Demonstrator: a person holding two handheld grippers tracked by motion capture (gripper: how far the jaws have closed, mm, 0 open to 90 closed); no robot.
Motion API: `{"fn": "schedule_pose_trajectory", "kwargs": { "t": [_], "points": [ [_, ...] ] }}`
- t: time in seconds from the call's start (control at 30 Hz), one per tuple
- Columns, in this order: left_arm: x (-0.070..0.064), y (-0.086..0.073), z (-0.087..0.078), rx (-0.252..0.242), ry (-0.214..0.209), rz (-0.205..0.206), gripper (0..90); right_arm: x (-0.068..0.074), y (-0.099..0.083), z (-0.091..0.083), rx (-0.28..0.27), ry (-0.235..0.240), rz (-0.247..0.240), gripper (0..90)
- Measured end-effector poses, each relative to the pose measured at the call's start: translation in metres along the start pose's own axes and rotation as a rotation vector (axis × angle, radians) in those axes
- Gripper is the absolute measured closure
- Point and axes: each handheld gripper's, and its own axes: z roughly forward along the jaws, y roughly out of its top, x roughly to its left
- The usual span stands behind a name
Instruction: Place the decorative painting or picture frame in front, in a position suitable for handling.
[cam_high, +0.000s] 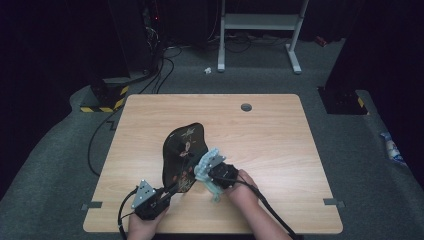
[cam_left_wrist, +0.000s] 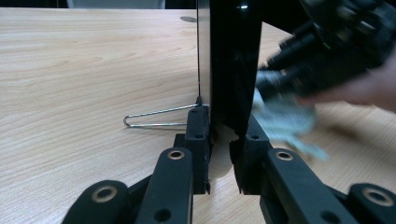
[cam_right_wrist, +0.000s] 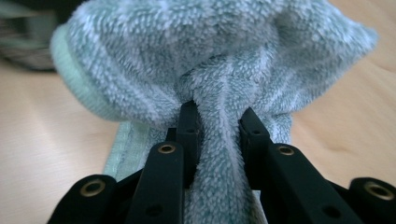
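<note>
A black plaque (cam_high: 184, 147) with a gold and red picture stands tilted on the wooden table (cam_high: 270, 135). My left gripper (cam_high: 170, 189) is shut on its near edge. In the left gripper view the black plaque (cam_left_wrist: 229, 56) rises edge-on between the jaws of the left gripper (cam_left_wrist: 226, 140), and a thin wire stand (cam_left_wrist: 154, 116) sticks out to its left. My right gripper (cam_high: 204, 169) is shut on a pale blue-green terry cloth (cam_high: 210, 162) that touches the plaque's right side. The cloth (cam_right_wrist: 210, 56) bunches above the right gripper (cam_right_wrist: 217, 126).
A round cable hole (cam_high: 246, 107) sits near the table's far edge. Beyond the table stand a white metal frame (cam_high: 260, 22) and dark equipment with cables (cam_high: 150, 65) on the grey carpet. The blurred cloth (cam_left_wrist: 285, 116) shows right of the plaque.
</note>
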Motion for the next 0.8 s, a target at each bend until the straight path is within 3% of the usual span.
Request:
{"fn": "schedule_pose_trajectory", "kwargs": {
  "t": [0.03,0.07,0.1,0.23,0.3,0.33,0.37,0.4,0.43,0.47,0.63,0.7,0.8],
  "points": [
    [0.000,0.000,0.000,0.000,0.000,-0.001,77.9,0.021,0.000,-0.005,-0.016,0.039,-0.044,74.6],
    [0.000,0.000,0.000,0.000,0.000,-0.001,77.9,0.032,0.000,-0.008,-0.023,0.063,-0.062,74.6],
    [0.000,0.000,0.000,0.000,0.000,-0.001,77.9,0.032,0.000,-0.008,-0.023,0.063,-0.062,74.6],
    [0.000,0.000,0.000,0.001,0.000,0.000,77.9,0.065,0.001,-0.015,-0.048,0.110,-0.144,74.5],
    [0.000,0.000,0.000,0.001,-0.001,-0.001,77.9,0.064,0.002,-0.015,-0.046,0.115,-0.141,74.5],
    [0.000,0.000,0.000,0.001,0.000,0.000,78.0,0.052,0.004,-0.014,-0.046,0.101,-0.118,74.5],
    [0.000,0.000,0.000,0.001,0.000,0.000,78.0,0.052,0.004,-0.014,-0.046,0.101,-0.118,74.5],
    [0.000,0.000,0.000,0.001,0.000,0.000,77.9,0.034,0.004,-0.012,-0.042,0.069,-0.075,74.5],
    [0.000,0.000,0.000,0.001,0.000,-0.001,77.9,0.034,0.004,-0.012,-0.042,0.069,-0.075,74.5],
    [0.000,0.000,0.000,0.001,0.001,-0.001,77.9,0.024,0.004,-0.010,-0.038,0.043,-0.058,74.5],
    [0.000,0.000,0.000,0.000,0.003,-0.003,78.0,-0.024,0.001,0.001,-0.003,-0.037,0.072,74.6],
    [0.000,0.000,0.000,0.002,0.001,-0.003,77.9,-0.032,0.000,0.004,0.006,-0.049,0.089,74.7],
    [0.000,0.000,0.000,0.003,0.000,-0.005,77.9,-0.023,-0.004,0.005,0.002,-0.032,0.071,74.7]
  ]
}}
